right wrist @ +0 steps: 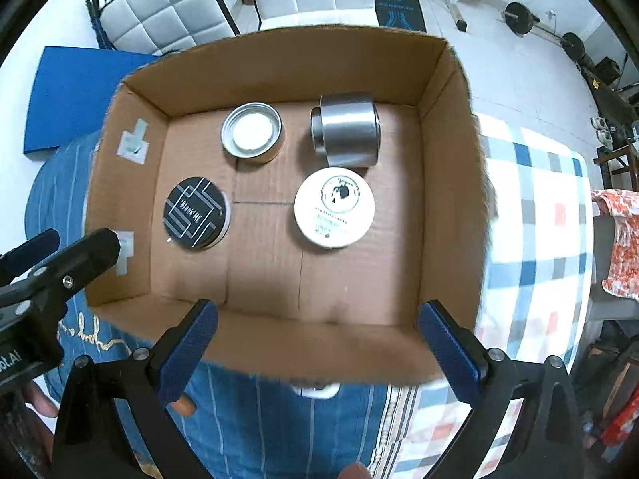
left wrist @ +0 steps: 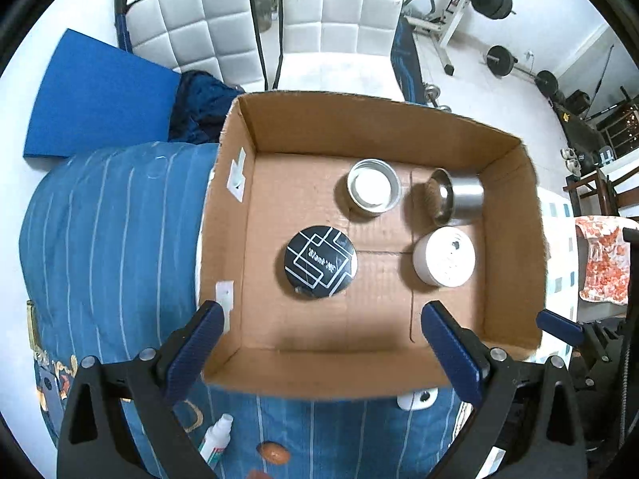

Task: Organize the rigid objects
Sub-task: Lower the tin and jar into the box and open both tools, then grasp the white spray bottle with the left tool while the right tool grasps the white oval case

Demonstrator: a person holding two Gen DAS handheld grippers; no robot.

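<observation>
Both hand-held grippers wide open, empty: left hand-held gripper (left wrist: 319, 339), right hand-held gripper (right wrist: 317, 337), low in frame above cardboard box (left wrist: 359, 119) on bed. Inside, largest first: steel cup (right wrist: 349, 133) on its side, likely slippery, prone to roll; white tin (right wrist: 334, 206); black tin (right wrist: 195, 212); open tin (right wrist: 251, 131). Rigid, light by the look; best pinched across the rims.
</observation>
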